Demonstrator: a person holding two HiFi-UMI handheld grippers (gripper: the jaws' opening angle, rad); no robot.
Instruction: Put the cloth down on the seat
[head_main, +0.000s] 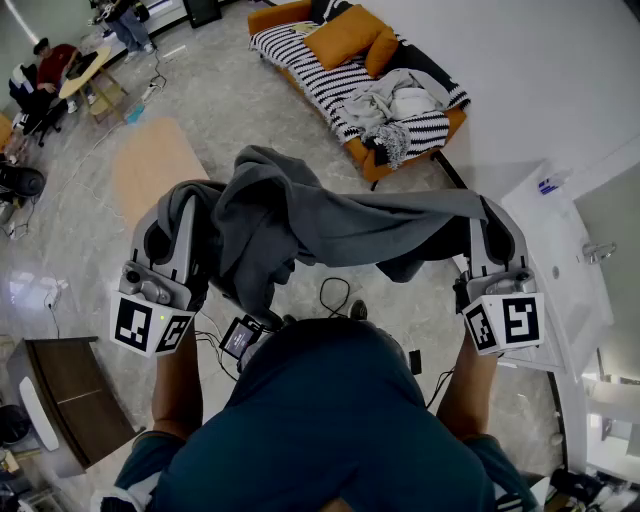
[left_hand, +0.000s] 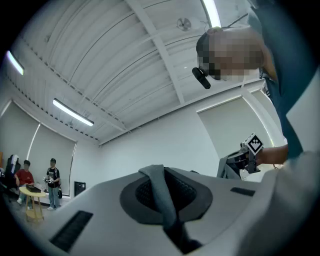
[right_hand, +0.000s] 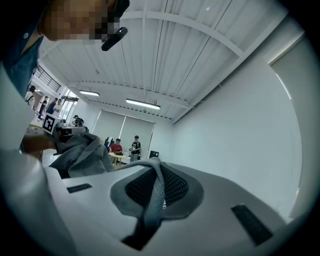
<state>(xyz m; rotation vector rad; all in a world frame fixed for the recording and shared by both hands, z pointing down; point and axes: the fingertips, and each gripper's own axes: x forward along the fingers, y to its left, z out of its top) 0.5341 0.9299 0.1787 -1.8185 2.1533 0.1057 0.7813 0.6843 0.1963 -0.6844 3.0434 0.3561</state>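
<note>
A grey cloth (head_main: 330, 225) hangs stretched between my two grippers, held high above the floor in the head view. My left gripper (head_main: 183, 222) is shut on its left end, where the cloth bunches and droops. My right gripper (head_main: 488, 228) is shut on its right end. In the left gripper view a strip of cloth (left_hand: 161, 197) is pinched between the shut jaws of the left gripper (left_hand: 165, 186). The right gripper view shows the same grip, with a strip of cloth (right_hand: 152, 200) in the right gripper (right_hand: 156, 186). The seat, a sofa (head_main: 300, 65) with a striped cover, stands far ahead.
Orange cushions (head_main: 345, 35) and a pile of clothes (head_main: 400, 105) lie on the sofa. A white counter (head_main: 560, 260) runs along the right. A brown cabinet (head_main: 70, 400) stands at lower left. Cables (head_main: 335, 295) lie on the floor below. People sit by a table (head_main: 85, 65) at top left.
</note>
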